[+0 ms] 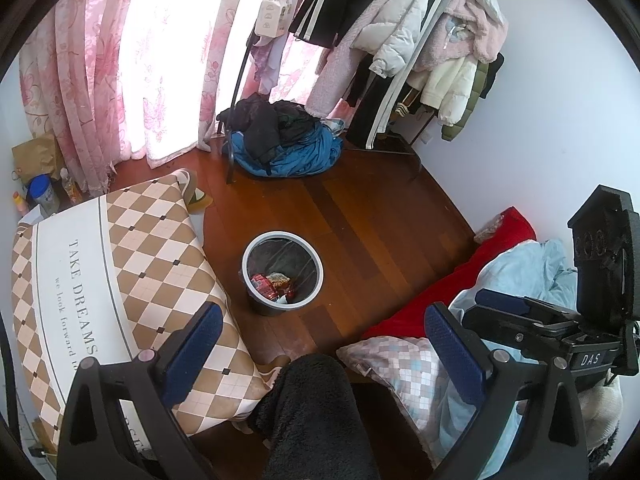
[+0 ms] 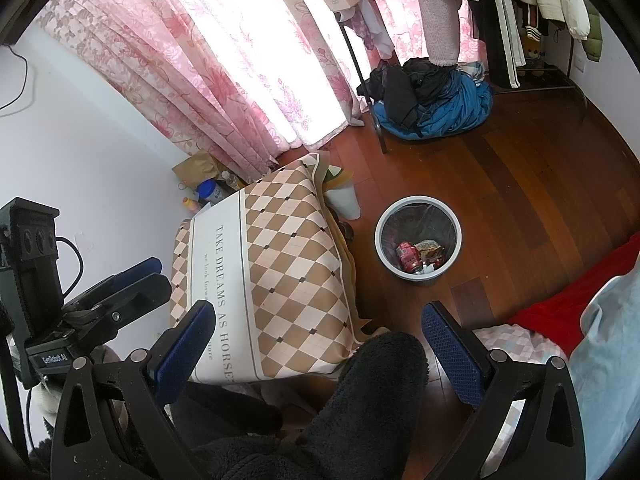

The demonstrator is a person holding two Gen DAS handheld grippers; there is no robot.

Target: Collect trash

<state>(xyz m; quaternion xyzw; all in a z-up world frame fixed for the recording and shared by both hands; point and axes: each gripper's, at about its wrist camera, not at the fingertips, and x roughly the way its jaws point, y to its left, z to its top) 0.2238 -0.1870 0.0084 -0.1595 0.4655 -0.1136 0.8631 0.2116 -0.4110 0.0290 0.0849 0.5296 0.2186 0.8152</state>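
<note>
Both grippers are held high, approx. level w/ the seated operator's knee (image 2: 376, 384), and neither carries a load. Left gripper (image 1: 324, 344): fingers spread wide, nothing between the blue pads (image 1: 192, 352). Right gripper (image 2: 320, 344): same config., spread and unloaded; its body is also visible at the right edge of the left wrist view. Trash bin (image 1: 282, 273) stands upright on the wood floor (image 1: 380, 216), just beside the table draped w/ a checkered cloth (image 1: 160, 264) and well apart from the bed w/ red sheet (image 1: 460, 280). That spot probably keeps it within reach of both tools w/o the operator getting up. Bin is lined w/ a thin clear bag and holds the collected trash: a red can (image 2: 406, 255), a snack wrapper (image 2: 430, 247) and smaller bits at the bottom; exact count cannot be determined. No loose trash is apparent on the visible table cloth or floor. Assessment: collection appears near-complete, w/ both tools parked wide apart in a neutral pose. Bottles and a paper bag (image 2: 200, 166) sit by the pink curtain (image 2: 224, 64) behind the table; whether those count as trash cannot be determined. Clothes pile (image 1: 280, 140) under the rack is prob. not part of the job.
</note>
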